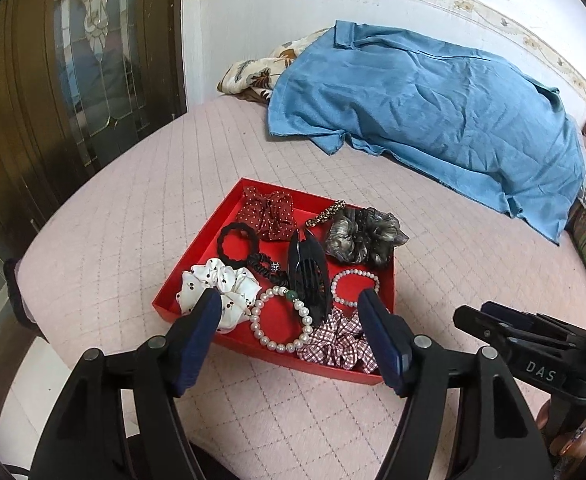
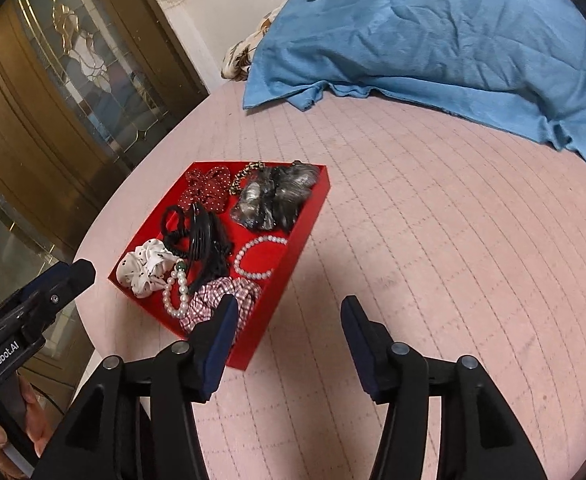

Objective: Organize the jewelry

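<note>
A red tray [image 1: 173,304] [image 2: 309,220] lies on a pink quilted bed. It holds a white pearl bracelet with a green bead [image 1: 281,322] [image 2: 175,292], a smaller pearl bracelet [image 1: 355,286] [image 2: 259,258], a black hair claw [image 1: 309,276] [image 2: 205,240], black hair ties [image 1: 235,242] and several scrunchies: white [image 1: 219,292], red dotted [image 1: 269,212], grey [image 1: 363,236], red checked [image 1: 339,342]. My left gripper [image 1: 291,306] is open and empty over the tray's near edge. My right gripper [image 2: 289,312] is open and empty, to the right of the tray's near corner.
A blue cloth [image 1: 433,112] [image 2: 433,32] covers pillows at the back of the bed. A dark wooden door with patterned glass [image 1: 73,80] stands at the left, past the bed's edge. The right gripper's body [image 1: 533,340] shows in the left wrist view.
</note>
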Available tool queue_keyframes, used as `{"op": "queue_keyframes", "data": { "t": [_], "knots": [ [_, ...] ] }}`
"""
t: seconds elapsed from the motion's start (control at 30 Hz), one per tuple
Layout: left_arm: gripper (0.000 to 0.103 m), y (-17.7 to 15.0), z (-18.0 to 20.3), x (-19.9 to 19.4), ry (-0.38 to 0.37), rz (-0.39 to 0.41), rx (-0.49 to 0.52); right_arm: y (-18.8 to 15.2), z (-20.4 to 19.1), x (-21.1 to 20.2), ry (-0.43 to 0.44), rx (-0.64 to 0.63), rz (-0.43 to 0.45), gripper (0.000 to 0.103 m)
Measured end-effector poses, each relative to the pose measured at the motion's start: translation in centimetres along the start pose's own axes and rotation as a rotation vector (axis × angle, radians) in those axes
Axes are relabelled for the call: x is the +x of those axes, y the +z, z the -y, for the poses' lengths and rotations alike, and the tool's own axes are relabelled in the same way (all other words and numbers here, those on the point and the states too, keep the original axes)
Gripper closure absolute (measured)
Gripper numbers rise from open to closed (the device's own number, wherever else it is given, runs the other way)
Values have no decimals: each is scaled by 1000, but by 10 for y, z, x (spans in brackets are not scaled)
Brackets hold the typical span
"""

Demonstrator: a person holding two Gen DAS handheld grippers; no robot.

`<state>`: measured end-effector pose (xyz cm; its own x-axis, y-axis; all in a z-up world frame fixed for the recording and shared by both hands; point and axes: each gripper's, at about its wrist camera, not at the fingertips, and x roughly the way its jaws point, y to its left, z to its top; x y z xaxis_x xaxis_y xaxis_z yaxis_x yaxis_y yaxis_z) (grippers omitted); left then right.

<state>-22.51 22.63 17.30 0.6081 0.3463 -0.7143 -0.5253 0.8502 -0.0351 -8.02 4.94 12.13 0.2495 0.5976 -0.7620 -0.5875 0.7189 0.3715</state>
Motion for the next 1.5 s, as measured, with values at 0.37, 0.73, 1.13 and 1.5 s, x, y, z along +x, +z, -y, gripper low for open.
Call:
{"op": "queue_keyframes", "data": {
  "t": [0.37, 0.73, 1.13, 1.5],
  "knots": [
    [32, -5, 16, -27, 17, 46, 54, -19, -2, -30, -72, -23, 59, 38],
    [18, -11, 34, -59, 75, 149, 104, -35, -11, -56, -118, -68, 115, 29],
    [0, -15, 44, -114, 202, 405, 98, -48, -17, -83, -159, -69, 183, 27],
    [0, -31, 37, -124, 125, 406, 71, -65, -38, -98, -207, -131, 245, 18]
  ]
}}
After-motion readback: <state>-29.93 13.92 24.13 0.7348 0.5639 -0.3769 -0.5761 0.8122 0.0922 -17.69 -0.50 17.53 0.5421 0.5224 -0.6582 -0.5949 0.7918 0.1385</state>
